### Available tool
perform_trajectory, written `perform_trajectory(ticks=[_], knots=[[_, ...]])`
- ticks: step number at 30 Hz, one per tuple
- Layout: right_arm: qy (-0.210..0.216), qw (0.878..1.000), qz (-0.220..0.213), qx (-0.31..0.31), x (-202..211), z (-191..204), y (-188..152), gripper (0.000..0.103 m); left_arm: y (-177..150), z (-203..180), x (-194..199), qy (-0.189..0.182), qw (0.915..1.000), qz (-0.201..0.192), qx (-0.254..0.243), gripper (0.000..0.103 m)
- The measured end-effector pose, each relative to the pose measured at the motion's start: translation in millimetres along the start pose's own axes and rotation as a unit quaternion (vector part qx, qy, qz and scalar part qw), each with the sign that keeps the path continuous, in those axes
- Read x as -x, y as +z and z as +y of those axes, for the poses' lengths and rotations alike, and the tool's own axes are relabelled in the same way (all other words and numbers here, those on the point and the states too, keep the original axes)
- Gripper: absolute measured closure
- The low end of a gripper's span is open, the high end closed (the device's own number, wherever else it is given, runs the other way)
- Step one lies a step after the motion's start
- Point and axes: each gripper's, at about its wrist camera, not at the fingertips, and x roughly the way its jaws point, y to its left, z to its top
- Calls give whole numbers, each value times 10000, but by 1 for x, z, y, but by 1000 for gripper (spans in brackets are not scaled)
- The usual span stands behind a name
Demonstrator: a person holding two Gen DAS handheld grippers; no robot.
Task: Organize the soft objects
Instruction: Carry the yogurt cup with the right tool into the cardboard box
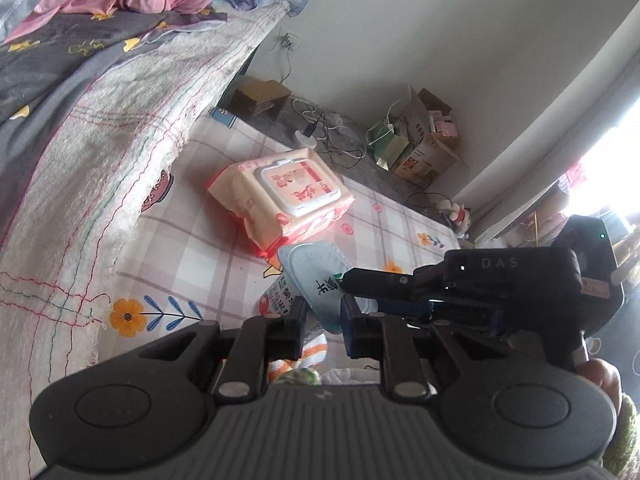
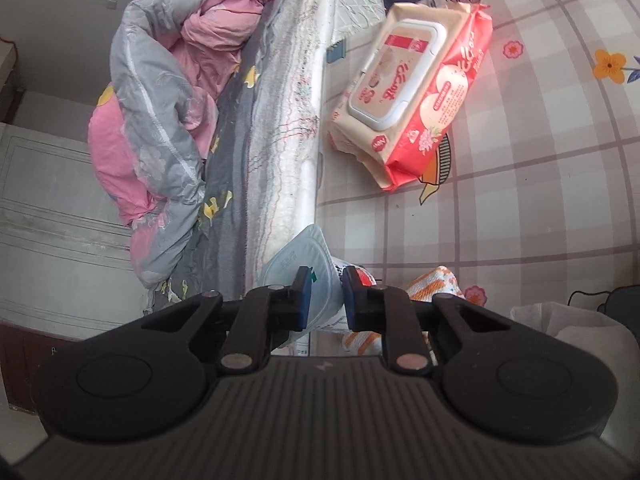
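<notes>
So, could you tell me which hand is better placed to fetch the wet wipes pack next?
Probably left: the wet wipes pack lies straight ahead of the left gripper; both it and the right gripper grip the pale blue pouch.

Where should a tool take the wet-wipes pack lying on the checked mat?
On the wet-wipes pack, grip the crimped end seam nearest the camera in the right wrist view, coming from above: it is thin and flat, while the body looks too wide for the jaws.
</notes>
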Motion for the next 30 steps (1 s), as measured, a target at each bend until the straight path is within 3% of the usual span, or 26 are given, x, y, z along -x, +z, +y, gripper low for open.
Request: perform_trajectory(ticks=[7,14,19,24,30], knots=[[213,9986,-387,304,83,14,-30,89,-18,-56,38,-465,9981,-135,-392,85],[312,9940,-984,354,199,-4,-87,89,-56,-132,58,-1303,9871,90,-928,85],[179,9898,-1400,185,279,-41,-142,89,-104,-185,53,-1735,9745,453,-1351,85],[4,9864,-1622,-275,331,-99,-200,89,-153,-218,27,-2058,9599,1112,-1546,85],[-10,9824,-1536,-1067,349,-175,-257,89,-207,-231,-8,-1915,9506,1750,-1705,85]])
